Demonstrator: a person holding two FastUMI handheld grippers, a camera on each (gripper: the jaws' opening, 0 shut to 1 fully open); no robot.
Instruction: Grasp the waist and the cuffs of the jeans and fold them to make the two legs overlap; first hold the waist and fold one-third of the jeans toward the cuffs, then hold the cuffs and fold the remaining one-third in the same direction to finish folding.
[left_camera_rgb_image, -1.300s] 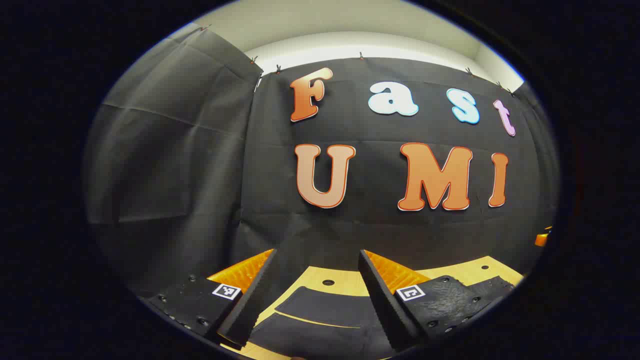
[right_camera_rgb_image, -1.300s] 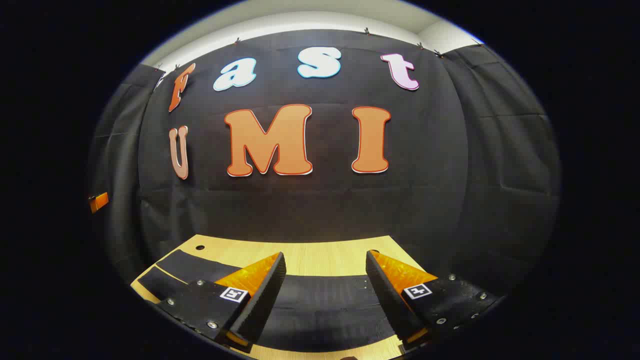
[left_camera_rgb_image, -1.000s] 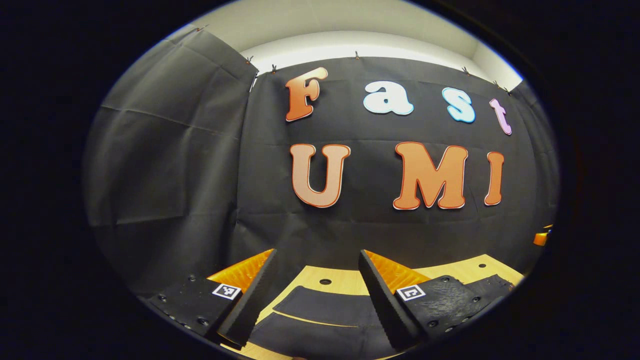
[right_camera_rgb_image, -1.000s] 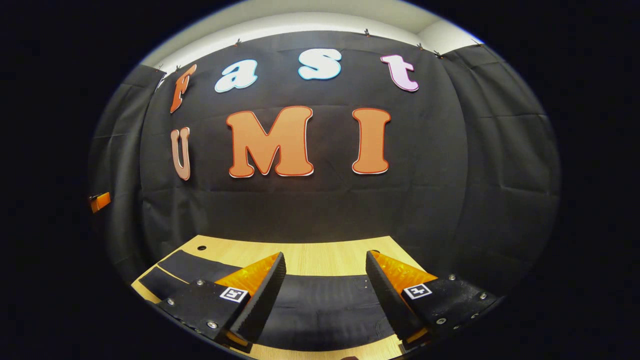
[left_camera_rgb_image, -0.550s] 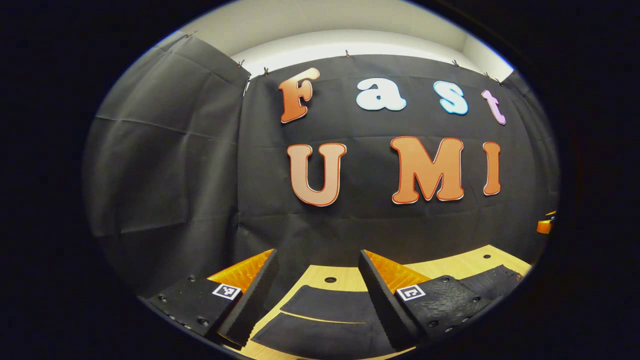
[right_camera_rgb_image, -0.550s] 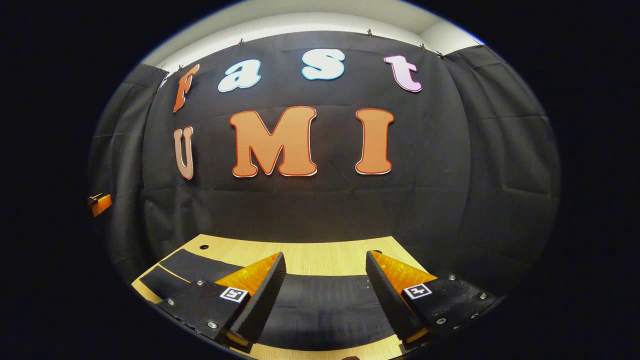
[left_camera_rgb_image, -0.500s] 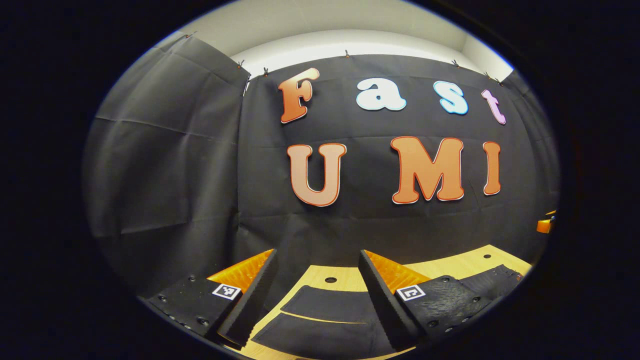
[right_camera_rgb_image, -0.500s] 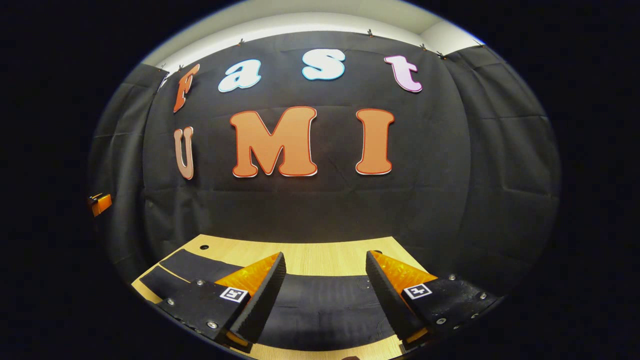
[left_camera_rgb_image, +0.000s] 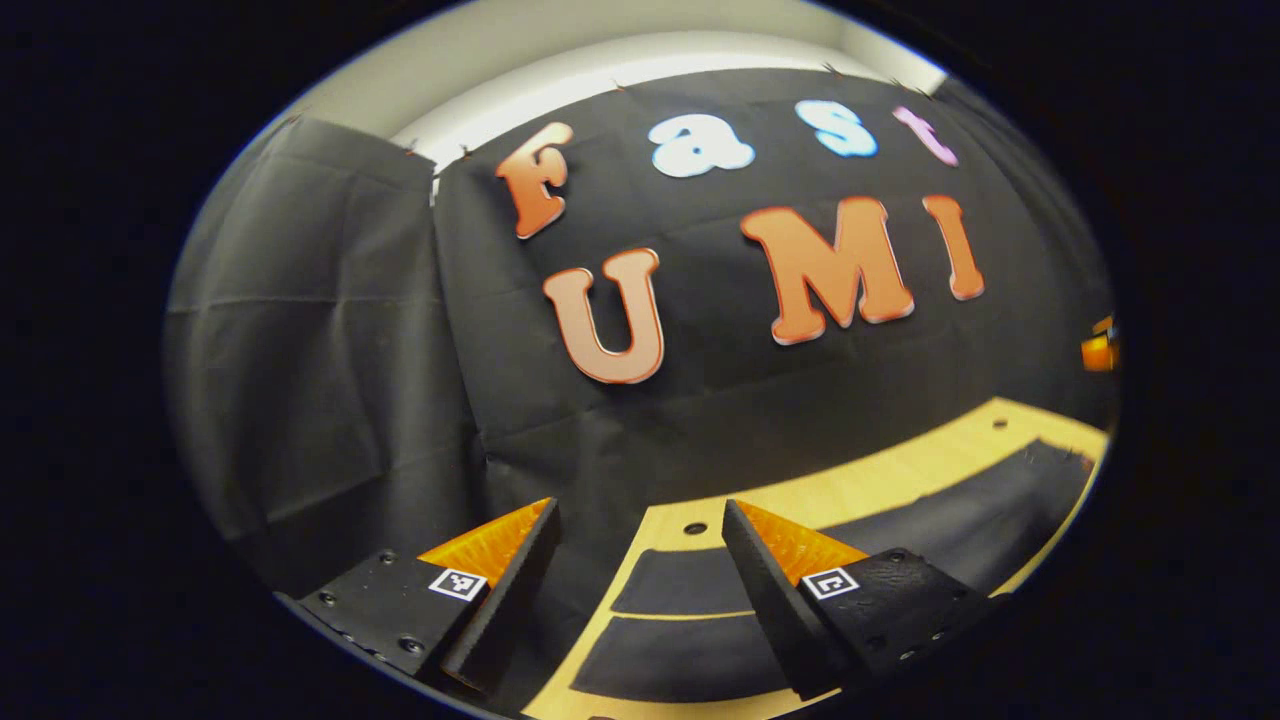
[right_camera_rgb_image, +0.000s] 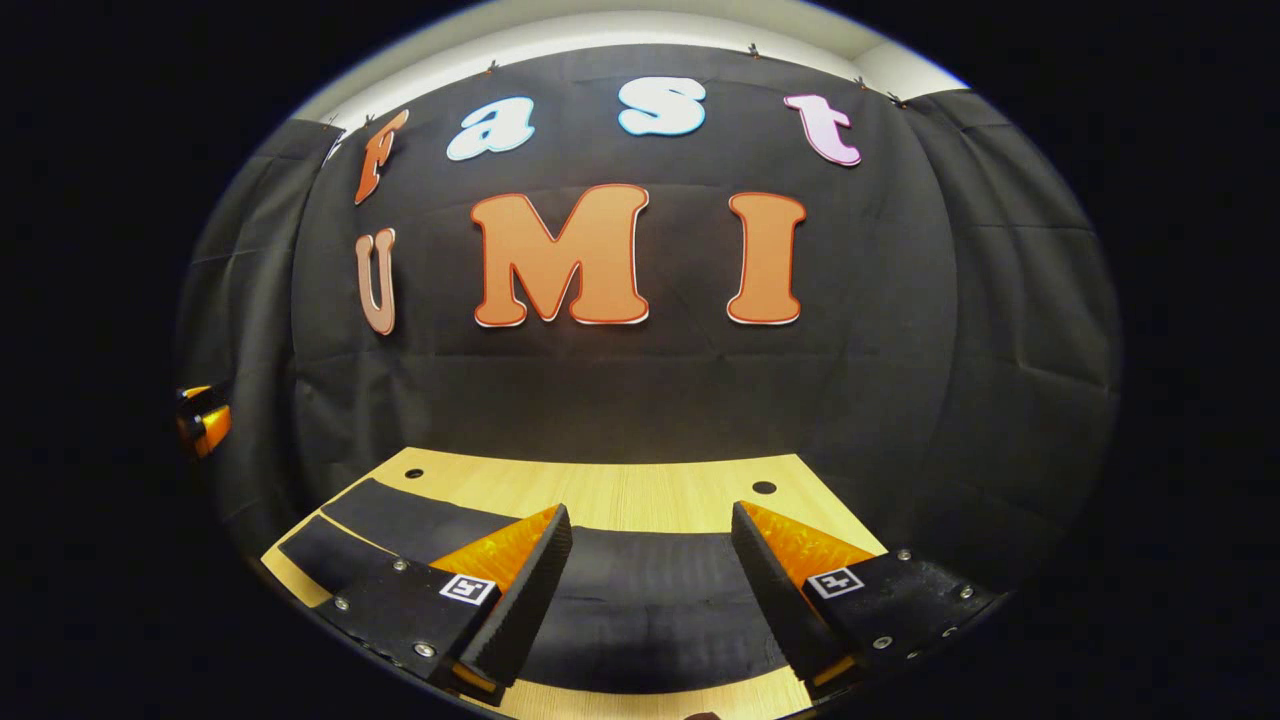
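Jeans lay flat along the tabletop, two legs side by side with a pale strip of wood between them. The left gripper and right gripper hovered above the cloth, jaws released and holding nothing. Judged stage: the first leg-over-leg fold, not yet begun; next, each gripper must descend and pinch an edge. Which end was waist or cuffs could not be made out.

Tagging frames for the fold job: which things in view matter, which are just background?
Job:
- jeans, dark, flat on the table
- left claw, open
- right claw, open

Background:
- wooden table, with holes
- black cloth wall
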